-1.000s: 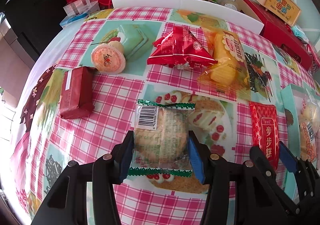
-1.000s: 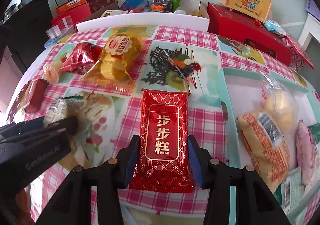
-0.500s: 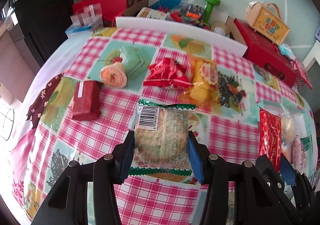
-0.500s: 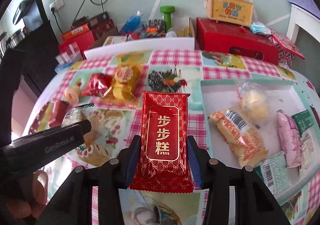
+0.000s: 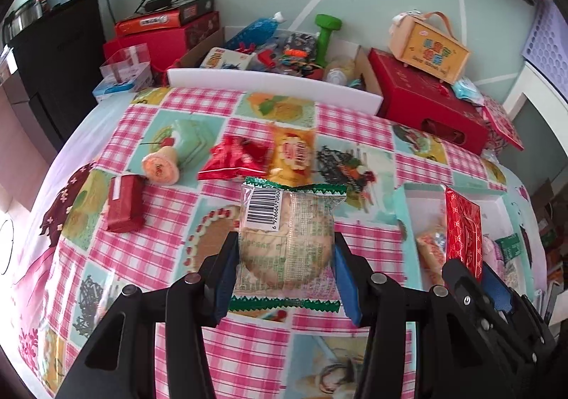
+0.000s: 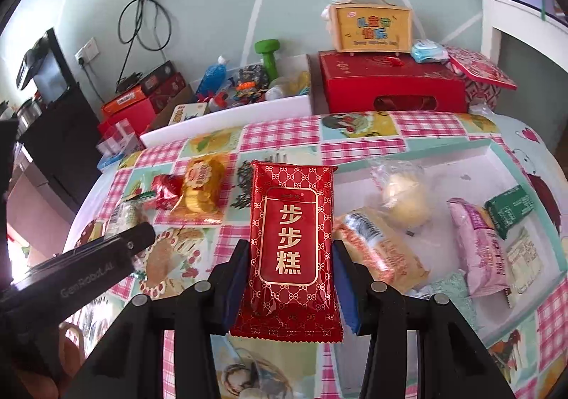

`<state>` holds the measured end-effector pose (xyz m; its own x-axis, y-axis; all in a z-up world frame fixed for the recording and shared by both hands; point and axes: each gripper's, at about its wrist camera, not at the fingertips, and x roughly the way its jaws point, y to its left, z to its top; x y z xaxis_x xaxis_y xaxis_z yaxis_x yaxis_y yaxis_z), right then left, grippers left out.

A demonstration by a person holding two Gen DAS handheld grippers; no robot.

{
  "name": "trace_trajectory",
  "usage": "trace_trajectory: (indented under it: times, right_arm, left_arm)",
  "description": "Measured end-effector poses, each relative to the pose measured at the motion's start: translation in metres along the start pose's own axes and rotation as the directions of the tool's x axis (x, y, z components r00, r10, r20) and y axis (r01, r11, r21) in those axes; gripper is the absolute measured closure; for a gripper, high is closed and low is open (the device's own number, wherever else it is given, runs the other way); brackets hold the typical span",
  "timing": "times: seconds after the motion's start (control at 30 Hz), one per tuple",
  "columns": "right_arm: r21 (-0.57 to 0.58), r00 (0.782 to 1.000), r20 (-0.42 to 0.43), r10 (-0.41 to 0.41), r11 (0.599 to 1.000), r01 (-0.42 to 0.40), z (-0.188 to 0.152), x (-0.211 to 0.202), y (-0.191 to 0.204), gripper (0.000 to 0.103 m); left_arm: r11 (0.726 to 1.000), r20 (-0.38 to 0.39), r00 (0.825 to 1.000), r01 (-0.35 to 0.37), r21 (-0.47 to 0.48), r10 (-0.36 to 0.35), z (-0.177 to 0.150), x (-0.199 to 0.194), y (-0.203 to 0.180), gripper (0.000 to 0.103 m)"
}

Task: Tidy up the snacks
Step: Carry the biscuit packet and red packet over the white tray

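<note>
My left gripper (image 5: 285, 273) is shut on a clear, green-edged biscuit packet (image 5: 285, 239), held above the checked tablecloth. My right gripper (image 6: 289, 280) is shut on a red cake packet with gold characters (image 6: 289, 242), also lifted off the table. To the right lies a white tray with a teal rim (image 6: 532, 186) holding several snack packets. In the left wrist view the right gripper (image 5: 472, 278) and its red packet (image 5: 463, 232) appear at the right, over the tray's edge (image 5: 403, 200). In the right wrist view the left gripper's body (image 6: 88, 267) shows at the left.
On the cloth remain a yellow cookie bag (image 5: 293, 154), a red crinkled bag (image 5: 232, 159), a jelly cup (image 5: 160, 166) and a dark red block (image 5: 124, 203). Behind the table stand a white box of clutter (image 5: 277, 86), red gift boxes (image 5: 426, 104) and a wooden case (image 5: 427, 49).
Both grippers have risen with their packets, so the table looks farther away. The right gripper has swung toward the tray, which now fills its right side.
</note>
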<state>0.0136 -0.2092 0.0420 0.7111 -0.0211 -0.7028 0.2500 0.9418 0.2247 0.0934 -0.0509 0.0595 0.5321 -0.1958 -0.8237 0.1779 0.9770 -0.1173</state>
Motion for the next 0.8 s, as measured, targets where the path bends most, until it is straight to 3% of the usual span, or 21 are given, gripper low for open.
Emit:
trace_trajectory:
  times: [0.23,0.43,0.7,0.8]
  right_arm:
    - [0.129,0.995,0.021,-0.099,0.987,0.096,0.008,-0.012,-0.065,0.055]
    - [0.253,0.973,0.018,-0.232,0.942,0.22,0.007,-0.023,-0.129,0.055]
    - [0.353,0.945,-0.001,-0.328,0.884,0.307,0.001,-0.038,-0.184,0.055]
    - [0.362,0.948,-0.016,-0.319,0.882,0.303,-0.001,-0.035,-0.188,0.055]
  left_arm:
    - [0.989,-0.007,0.994,0.107,0.106,-0.106,-0.009,-0.003,-0.053,0.052]
    - [0.961,-0.036,0.986,0.168,0.219,-0.165,-0.028,-0.003,-0.102,0.052]
    - [0.908,-0.119,0.972,0.233,0.348,-0.203,-0.061,0.004,-0.156,0.052]
    - [0.896,-0.143,0.971,0.232,0.38,-0.191,-0.071,0.011,-0.167,0.052]
